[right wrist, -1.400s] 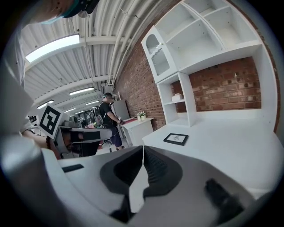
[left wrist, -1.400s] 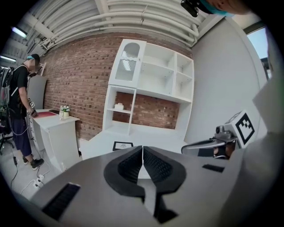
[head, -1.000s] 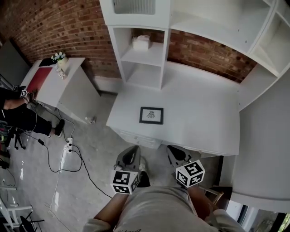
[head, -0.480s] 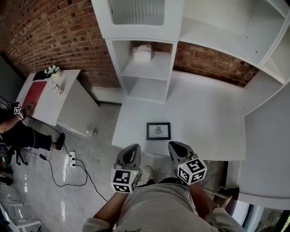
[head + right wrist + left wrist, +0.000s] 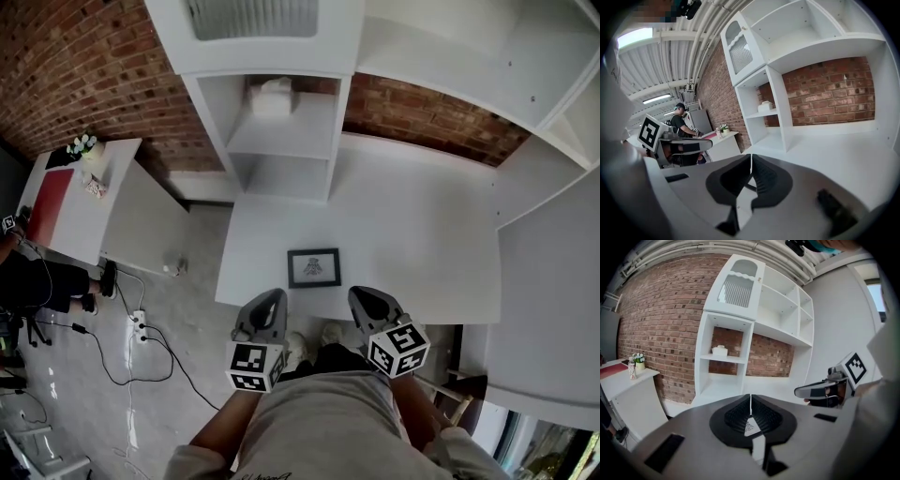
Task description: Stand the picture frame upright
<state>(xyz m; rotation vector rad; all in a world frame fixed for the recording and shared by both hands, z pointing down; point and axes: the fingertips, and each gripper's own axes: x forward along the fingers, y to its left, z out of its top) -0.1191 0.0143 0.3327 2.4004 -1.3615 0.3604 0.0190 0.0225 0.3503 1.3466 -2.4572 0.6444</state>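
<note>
A red brick wall [image 5: 66,66] runs from 9 to 2 o'clock behind white shelves [image 5: 281,141] and a white desk [image 5: 422,244]. Grey floor [image 5: 159,403] with a power strip [image 5: 139,322] lies at 8 o'clock.

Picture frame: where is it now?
Head view, centre: the picture frame lies flat on the white desk near its front edge, just ahead of and between the left gripper and right gripper.

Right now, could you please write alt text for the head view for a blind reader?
A small picture frame lies flat, face up, near the front edge of a white desk. The left gripper and right gripper hover just short of it, both shut and empty, with white shelves and a brick wall behind.
</note>
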